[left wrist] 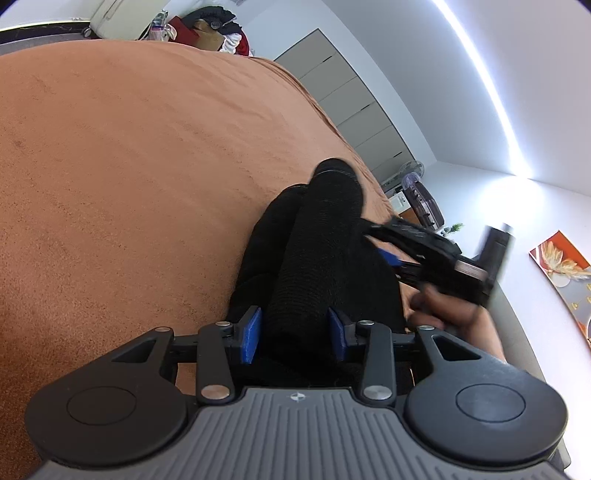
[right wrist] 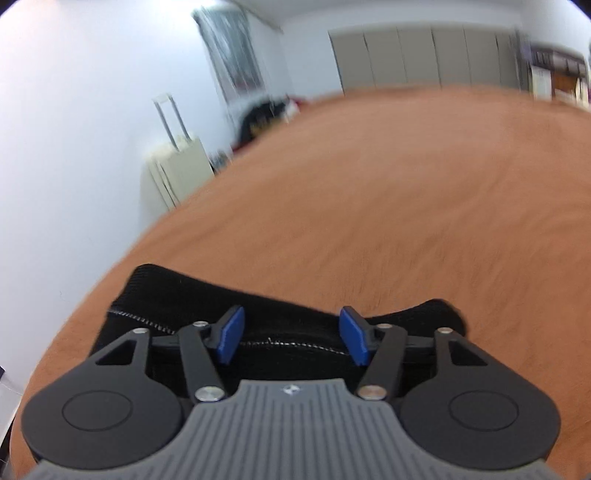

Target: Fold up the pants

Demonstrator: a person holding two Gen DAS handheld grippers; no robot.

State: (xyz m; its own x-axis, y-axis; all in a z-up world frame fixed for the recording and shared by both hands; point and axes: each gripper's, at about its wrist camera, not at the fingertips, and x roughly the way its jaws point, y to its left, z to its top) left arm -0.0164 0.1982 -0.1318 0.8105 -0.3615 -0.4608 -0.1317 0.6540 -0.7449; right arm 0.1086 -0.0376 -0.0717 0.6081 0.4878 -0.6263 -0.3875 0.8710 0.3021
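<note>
Black knit pants (left wrist: pixel 314 254) lie bunched on the orange bedspread (left wrist: pixel 129 166). In the left wrist view a thick fold of them runs between my left gripper's (left wrist: pixel 295 334) blue pads (left wrist: pixel 252 332), which stand wide apart around the cloth. The right gripper (left wrist: pixel 384 247) shows there beside the pants, held by a hand, blurred. In the right wrist view my right gripper (right wrist: pixel 291 339) is open over a stitched edge of the pants (right wrist: pixel 258 325); its pads (right wrist: pixel 232 339) do not touch the cloth.
The orange bedspread (right wrist: pixel 406 184) fills most of both views. A cream suitcase (right wrist: pixel 177 166) and a clothes pile (left wrist: pixel 214 29) stand beyond the bed. Grey wardrobe doors (right wrist: pixel 424 55) line the far wall. A chair (left wrist: pixel 424 203) and fan stand at the right.
</note>
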